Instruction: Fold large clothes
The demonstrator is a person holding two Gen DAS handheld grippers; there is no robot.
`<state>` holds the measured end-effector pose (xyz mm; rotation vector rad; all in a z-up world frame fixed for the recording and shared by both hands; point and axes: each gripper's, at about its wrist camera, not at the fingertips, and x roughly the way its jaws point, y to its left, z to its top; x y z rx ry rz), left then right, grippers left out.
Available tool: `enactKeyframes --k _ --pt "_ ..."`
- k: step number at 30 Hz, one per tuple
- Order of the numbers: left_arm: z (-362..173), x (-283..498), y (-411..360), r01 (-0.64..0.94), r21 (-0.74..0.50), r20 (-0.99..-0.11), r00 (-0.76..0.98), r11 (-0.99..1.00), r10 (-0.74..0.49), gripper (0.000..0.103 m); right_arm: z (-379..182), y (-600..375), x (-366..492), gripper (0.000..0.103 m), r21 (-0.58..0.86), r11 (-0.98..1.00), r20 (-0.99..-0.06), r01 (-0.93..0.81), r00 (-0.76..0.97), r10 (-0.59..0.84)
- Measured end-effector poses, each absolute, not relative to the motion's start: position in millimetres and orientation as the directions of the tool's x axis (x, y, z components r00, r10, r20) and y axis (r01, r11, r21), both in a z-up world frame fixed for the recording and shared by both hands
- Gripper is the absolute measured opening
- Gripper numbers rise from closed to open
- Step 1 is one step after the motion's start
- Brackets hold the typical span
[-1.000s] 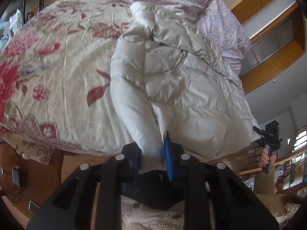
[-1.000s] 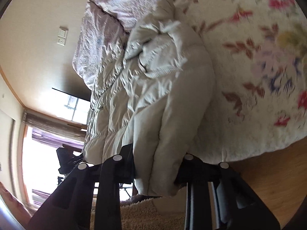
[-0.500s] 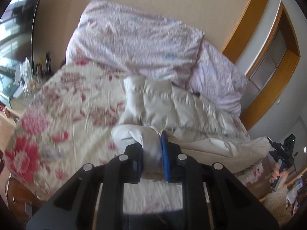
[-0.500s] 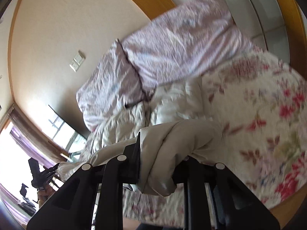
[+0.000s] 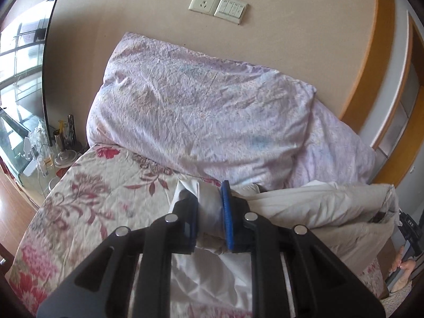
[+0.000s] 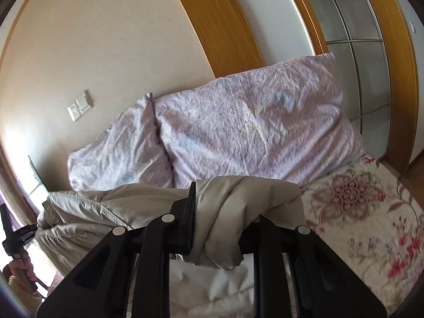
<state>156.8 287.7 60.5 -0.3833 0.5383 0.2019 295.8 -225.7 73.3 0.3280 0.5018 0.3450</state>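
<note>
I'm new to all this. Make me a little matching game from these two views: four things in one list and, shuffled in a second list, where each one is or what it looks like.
Things:
1. puffer jacket
2. pillows
3. bedspread
4. wall socket and switch plate

Descriptions:
A. cream with red and pink flowers, covering the bed
B. on the beige wall above the head of the bed
C. beige, its edge pinched in the left gripper and the right gripper
D. pale lilac, crumpled, leaning against the wall

Pairs: 1-C, 2-D, 3-A, 4-B
</note>
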Motion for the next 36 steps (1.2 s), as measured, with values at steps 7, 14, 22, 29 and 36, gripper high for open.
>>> enactKeyframes --k 7,14,22,29,36 --pt "42 235 298 -0.316 -0.261 -0.568 0.815 0.912 0.120 0.016 39 -204 373 0.020 0.385 0.913 -0.498 -0.138 0.802 0.331" --pt "14 306 294 -0.348 -0.182 -0.614 0.771 0.919 0.171 0.018 -6 -205 419 0.025 0.483 0.876 -0.581 0.002 0.749 0.319" --pt "19 299 291 -0.413 -0.212 -0.515 0.818 0.886 0.258 0.089 3 -240 404 0.086 0.701 0.713 -0.431 0.013 0.805 0.409" --pt "35 253 245 -0.290 -0.086 -0.450 0.865 0.953 0.223 0.097 26 -186 373 0.084 0.348 0.923 -0.542 -0.166 0.767 0.342" --pt "-19 262 214 -0.292 0.009 -0.582 0.776 0.956 0.242 0.097 -16 -136 368 0.078 0.136 0.964 -0.701 -0.229 0.665 0.257"
